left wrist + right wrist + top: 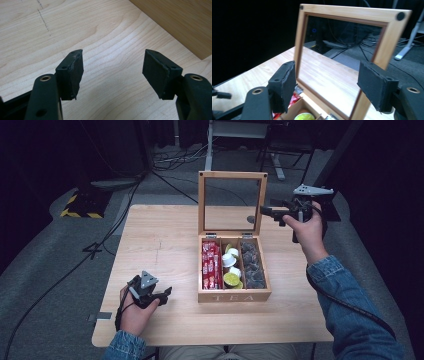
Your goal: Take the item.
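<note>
Grey carpet floor, black cables, yellow-black striped base

A lab or studio: dark curtains, floor cables (hazard-striped block).

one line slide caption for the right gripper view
Open right gripper facing the tea box's raised glass lid.
</note>
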Demonstrator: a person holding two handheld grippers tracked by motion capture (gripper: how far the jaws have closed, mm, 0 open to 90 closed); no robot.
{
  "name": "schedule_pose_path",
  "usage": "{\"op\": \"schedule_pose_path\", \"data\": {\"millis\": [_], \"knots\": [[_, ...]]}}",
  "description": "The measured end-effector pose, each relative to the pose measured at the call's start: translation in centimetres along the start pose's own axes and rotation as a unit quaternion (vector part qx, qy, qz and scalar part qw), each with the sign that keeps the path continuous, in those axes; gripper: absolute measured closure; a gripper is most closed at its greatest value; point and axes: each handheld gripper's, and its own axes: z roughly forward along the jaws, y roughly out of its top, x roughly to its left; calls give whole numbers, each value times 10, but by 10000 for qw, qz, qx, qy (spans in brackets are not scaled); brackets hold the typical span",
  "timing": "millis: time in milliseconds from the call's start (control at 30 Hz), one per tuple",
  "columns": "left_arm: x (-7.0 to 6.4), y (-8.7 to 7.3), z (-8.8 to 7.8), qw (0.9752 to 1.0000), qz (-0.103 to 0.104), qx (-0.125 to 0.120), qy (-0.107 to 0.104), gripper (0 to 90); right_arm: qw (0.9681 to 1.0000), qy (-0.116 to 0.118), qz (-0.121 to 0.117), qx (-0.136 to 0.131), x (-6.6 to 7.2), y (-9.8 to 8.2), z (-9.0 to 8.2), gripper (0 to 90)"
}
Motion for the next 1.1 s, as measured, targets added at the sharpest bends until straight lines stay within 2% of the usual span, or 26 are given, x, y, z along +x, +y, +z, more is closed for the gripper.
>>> {"op": "schedule_pose_path", "data": {"millis": [200, 300, 367, 467, 733, 800, 967, 1100], "knots": [[2, -5, 0, 9998, 19, 182, 31, 321, 9998, 178, -15, 76, 15, -5, -4, 300], [2, -7, 1, 9996, 17, 269, 5, 310, 9994, 318, -12, 136, 23, -8, -4, 267], [2, -8, 2, 9996, -5, 276, 14, 310, 9986, 435, -170, 252, 28, -10, -4, 234], [3, -8, 2, 9995, -10, 306, 23, 306, 9981, 535, -185, 256, 35, -13, -3, 221], [6, -11, 4, 9992, 12, 392, 27, 303, 9971, 660, -257, 270, 54, -21, 3, 163], [7, -12, 5, 9992, 8, 395, 26, 300, 9969, 682, -295, 267, 61, -24, 6, 165], [9, -14, 8, 9990, 17, 437, 18, 294, 9942, 817, -519, 464, 77, -30, 13, 215], [10, -14, 9, 9990, 37, 439, 25, 285, 9928, 907, -570, 537, 88, -34, 19, 253]]}}
